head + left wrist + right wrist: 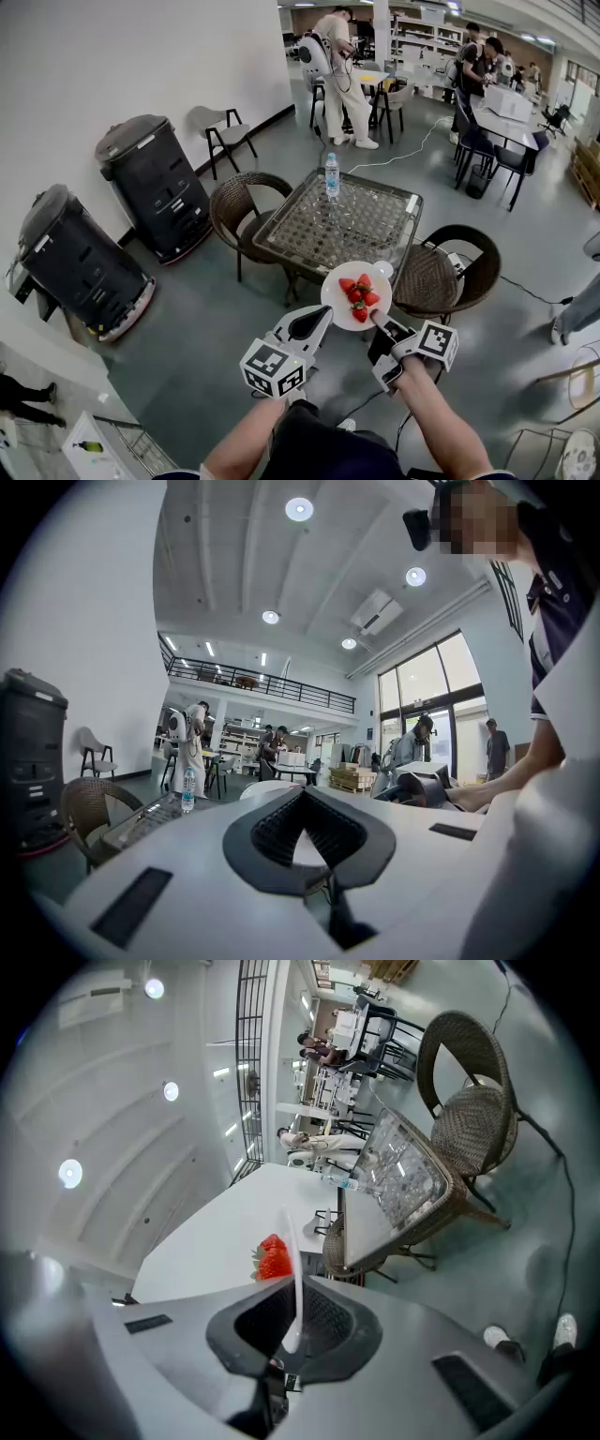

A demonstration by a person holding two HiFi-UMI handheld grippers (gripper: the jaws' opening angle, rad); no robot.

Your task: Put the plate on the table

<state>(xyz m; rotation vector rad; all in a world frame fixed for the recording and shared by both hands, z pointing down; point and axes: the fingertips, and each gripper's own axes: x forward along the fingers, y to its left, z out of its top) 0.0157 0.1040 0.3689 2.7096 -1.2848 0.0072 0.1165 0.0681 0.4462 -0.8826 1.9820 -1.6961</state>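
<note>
A white plate [337, 302] carrying several strawberries [359, 296] hangs in the air just short of the near corner of the glass-topped wicker table [373, 230]. My right gripper [380, 324] is shut on the plate's near right rim. In the right gripper view the plate [211, 1241] stands edge-on between the pads, with the strawberries [273, 1258] just beyond them. My left gripper [322, 315] is shut with nothing in it, its tip close to the plate's lower left rim. From the left gripper [305, 795] I see the table [141, 823] off to the left.
A water bottle [331, 177] stands at the table's far edge. Wicker chairs [239, 202] [451, 263] flank the table. Two black bins [155, 184] [80, 263] line the left wall. People, desks and a floor cable are farther back.
</note>
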